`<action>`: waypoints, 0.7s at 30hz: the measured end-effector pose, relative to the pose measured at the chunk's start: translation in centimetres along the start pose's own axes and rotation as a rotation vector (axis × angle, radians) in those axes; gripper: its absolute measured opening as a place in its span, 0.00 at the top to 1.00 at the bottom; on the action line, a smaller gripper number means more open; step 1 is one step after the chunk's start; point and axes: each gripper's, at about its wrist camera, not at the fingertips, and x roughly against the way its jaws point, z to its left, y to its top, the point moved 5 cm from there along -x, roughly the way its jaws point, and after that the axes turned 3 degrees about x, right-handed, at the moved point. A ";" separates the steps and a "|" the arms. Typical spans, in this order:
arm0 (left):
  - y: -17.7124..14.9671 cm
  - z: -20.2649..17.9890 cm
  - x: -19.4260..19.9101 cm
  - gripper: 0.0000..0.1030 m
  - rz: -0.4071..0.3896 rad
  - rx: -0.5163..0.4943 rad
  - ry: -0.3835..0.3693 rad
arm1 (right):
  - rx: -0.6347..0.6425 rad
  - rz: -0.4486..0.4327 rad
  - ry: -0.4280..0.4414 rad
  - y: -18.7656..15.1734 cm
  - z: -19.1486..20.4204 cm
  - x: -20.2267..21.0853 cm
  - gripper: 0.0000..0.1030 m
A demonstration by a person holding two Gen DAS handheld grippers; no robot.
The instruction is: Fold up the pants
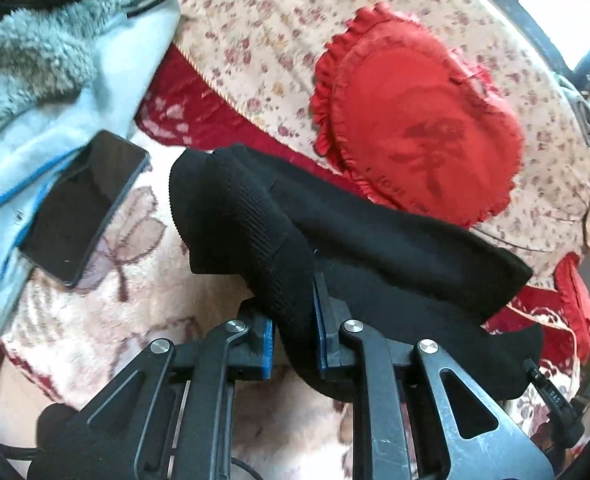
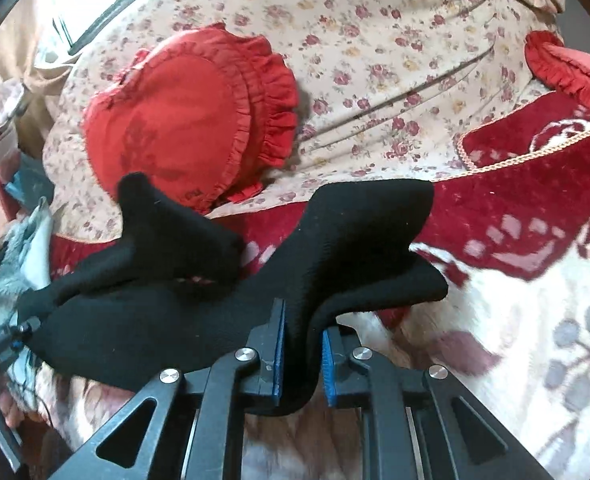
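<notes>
Left gripper [image 1: 293, 332] and right gripper [image 2: 303, 354] each pinch the black knit pants [image 1: 375, 232]; soft, floppy, best held at edges.

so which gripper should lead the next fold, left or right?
Probably right. The right gripper holds the pants with open blanket beside it. The left gripper also grips them, but a phone and jacket crowd its side.
</notes>
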 end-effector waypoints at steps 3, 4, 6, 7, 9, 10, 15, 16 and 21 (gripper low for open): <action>-1.6 0.8 0.9 0.86 0.025 -0.006 0.016 | 0.026 0.038 -0.001 -1.4 0.1 1.6 0.86; -2.5 1.3 0.7 0.86 0.046 -0.018 0.036 | 0.028 0.059 -0.006 -2.1 -0.2 1.7 0.86; -3.9 2.1 0.1 0.86 0.082 -0.036 0.076 | 0.015 0.125 -0.023 -3.6 -1.2 1.2 0.76; -4.7 2.7 -0.4 0.86 0.113 -0.033 0.084 | -0.026 0.149 -0.052 -4.4 -2.0 0.8 0.73; -5.8 3.7 -0.8 0.85 0.154 -0.009 0.088 | -0.092 0.189 -0.068 -5.9 -3.8 0.6 0.73; -6.0 4.1 -0.6 0.83 0.157 0.002 0.092 | -0.130 0.186 -0.061 -6.3 -4.7 0.8 0.72; -5.8 4.2 1.2 0.77 0.124 -0.014 0.119 | -0.273 0.143 -0.137 -6.7 -8.6 2.4 0.69; -5.8 4.0 1.5 0.77 0.112 -0.026 0.131 | -0.295 0.140 -0.123 -6.7 -9.0 2.2 0.69; -5.4 4.0 2.7 0.77 0.077 -0.049 0.172 | -0.241 0.111 -0.087 -6.3 -8.3 1.0 0.87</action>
